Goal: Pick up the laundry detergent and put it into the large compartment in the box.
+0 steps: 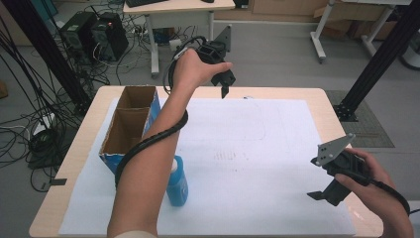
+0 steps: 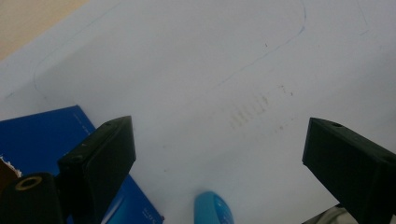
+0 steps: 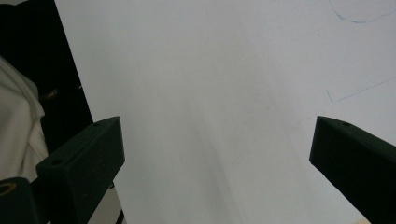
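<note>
Right gripper [image 1: 324, 195]: I hold it low at the near right edge, jaws spread, empty.
Blue bottle [image 1: 177, 181]: upright on the white sheet [image 1: 257, 148], just beside the cardboard box [image 1: 130, 124].
Left gripper [image 1: 224, 85]: raised over the far edge, released, apparently empty.

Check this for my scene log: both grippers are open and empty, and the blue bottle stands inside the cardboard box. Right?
Not quite. In the high view the blue bottle stands on the white sheet beside the cardboard box, not inside it. Both grippers are open and empty.
</note>
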A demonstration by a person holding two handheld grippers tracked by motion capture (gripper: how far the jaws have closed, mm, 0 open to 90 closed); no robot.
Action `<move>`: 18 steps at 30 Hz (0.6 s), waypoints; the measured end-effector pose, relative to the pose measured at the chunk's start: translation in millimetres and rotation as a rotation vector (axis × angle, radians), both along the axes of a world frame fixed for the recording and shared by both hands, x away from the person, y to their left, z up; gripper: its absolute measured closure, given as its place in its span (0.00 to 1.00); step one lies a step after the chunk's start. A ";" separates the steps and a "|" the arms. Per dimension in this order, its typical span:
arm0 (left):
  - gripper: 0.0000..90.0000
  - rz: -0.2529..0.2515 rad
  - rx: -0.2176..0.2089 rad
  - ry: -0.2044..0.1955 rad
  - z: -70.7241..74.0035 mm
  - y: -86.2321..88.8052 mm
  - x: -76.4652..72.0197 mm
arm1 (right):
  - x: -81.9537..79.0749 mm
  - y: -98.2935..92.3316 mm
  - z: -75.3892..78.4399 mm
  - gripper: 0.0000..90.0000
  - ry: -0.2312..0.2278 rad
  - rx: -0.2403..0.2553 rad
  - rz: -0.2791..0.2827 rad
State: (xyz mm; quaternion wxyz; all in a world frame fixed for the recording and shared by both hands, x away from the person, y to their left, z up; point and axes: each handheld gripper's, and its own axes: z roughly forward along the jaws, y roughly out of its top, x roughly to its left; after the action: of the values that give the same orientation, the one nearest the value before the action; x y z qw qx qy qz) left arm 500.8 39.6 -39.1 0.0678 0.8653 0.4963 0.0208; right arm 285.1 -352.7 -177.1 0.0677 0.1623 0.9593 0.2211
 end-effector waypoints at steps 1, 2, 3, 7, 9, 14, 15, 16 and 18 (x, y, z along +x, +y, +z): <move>0.11 0.001 -0.003 0.001 0.1 1.0 -0.2 | 0.0 0.4 0.1 0.03 -0.001 -0.002 0.000; 0.11 0.001 0.001 0.001 0.5 1.1 -0.3 | 0.4 0.8 0.0 0.03 0.001 -0.001 0.003; 0.11 -0.001 0.002 0.000 0.6 1.5 -0.7 | 0.9 1.3 -0.1 0.03 0.002 -0.002 0.005; 0.11 0.006 0.002 -0.002 3.7 3.3 -6.2 | 0.8 2.9 0.3 0.03 -0.001 -0.003 0.012; 0.11 0.007 0.001 -0.003 4.9 3.9 -7.7 | 0.6 3.2 0.8 0.03 -0.001 -0.003 0.011; 0.11 0.010 -0.016 -0.012 12.4 11.2 -20.6 | -0.8 5.6 2.0 0.03 -0.005 0.000 0.020; 0.11 0.010 -0.021 -0.013 14.3 13.4 -23.9 | -1.2 6.7 2.3 0.03 -0.004 0.000 0.023; 0.11 0.014 -0.023 -0.017 16.3 15.1 -28.0 | -1.5 7.8 2.5 0.03 -0.005 0.000 0.028; 0.11 0.020 -0.024 -0.029 20.5 18.1 -37.7 | -3.1 10.6 3.8 0.03 -0.007 -0.002 0.035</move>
State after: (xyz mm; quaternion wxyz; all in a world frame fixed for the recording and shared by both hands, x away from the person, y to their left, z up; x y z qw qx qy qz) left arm 463.2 57.8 -18.6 0.0852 0.8590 0.5040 0.0278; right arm 282.1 -342.1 -173.3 0.0671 0.1448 0.9619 0.2219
